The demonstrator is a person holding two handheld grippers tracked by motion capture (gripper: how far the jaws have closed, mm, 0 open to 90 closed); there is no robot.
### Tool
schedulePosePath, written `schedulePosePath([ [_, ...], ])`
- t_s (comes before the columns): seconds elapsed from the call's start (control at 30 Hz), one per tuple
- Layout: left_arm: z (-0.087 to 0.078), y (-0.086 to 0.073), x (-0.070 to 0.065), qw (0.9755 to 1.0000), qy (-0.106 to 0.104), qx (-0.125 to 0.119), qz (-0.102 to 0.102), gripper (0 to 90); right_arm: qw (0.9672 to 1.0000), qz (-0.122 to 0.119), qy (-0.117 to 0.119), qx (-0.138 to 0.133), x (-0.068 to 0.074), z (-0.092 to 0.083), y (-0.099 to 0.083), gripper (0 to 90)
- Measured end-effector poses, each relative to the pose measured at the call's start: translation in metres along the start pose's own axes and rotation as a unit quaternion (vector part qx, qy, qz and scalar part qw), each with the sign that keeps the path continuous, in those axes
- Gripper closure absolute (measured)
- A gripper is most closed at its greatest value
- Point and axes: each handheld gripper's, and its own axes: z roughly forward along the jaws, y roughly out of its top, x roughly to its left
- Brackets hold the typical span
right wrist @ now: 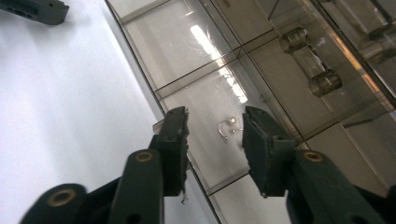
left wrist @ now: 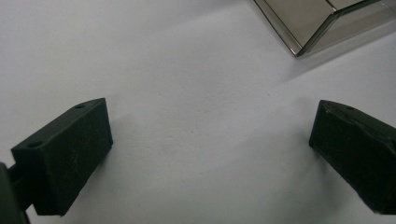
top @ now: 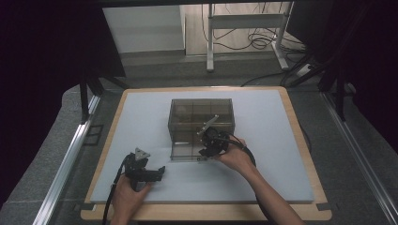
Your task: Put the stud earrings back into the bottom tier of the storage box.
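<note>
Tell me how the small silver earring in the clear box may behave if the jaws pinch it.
The earring looks thin and curved, with small round ends, so it may slip or spin between the broad jaws of the right hand-held gripper. It is probably very light. On the smooth floor of the clear box it may skid.

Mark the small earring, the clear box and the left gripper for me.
earring point(right wrist: 226, 128): right gripper view, on its curved wire.
clear box point(top: 201, 104): high view, far rim.
left gripper point(left wrist: 205, 140): left gripper view, midway between fingertips.
</note>
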Motion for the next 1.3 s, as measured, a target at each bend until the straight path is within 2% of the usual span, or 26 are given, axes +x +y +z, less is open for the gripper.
schedulePosePath([
  [0.07, 0.0, 0.0, 0.0, 1.0, 0.0, 0.0, 0.0, 0.0, 1.0, 0.001, 0.003, -0.005, 0.001, -0.001, -0.001, 50.5],
  [0.47, 0.0, 0.0, 0.0, 1.0, 0.0, -0.003, -0.002, 0.0, 0.9991, 0.009, 0.009, -0.04, 0.008, -0.017, -0.012, 36.3],
  [0.8, 0.0, 0.0, 0.0, 1.0, 0.0, -0.001, 0.0, 0.0, 0.9985, -0.002, -0.002, -0.055, 0.016, -0.026, -0.025, 23.9],
  [1.2, 0.001, 0.0, -0.001, 1.0, 0.0, -0.004, -0.004, 0.0, 0.9974, 0.005, -0.004, -0.072, 0.024, -0.033, -0.046, 17.9],
  [1.3, 0.001, 0.0, -0.001, 1.0, 0.0, -0.004, -0.005, 0.0, 0.9963, 0.01, 0.001, -0.086, 0.027, -0.034, -0.057, 16.3],
])
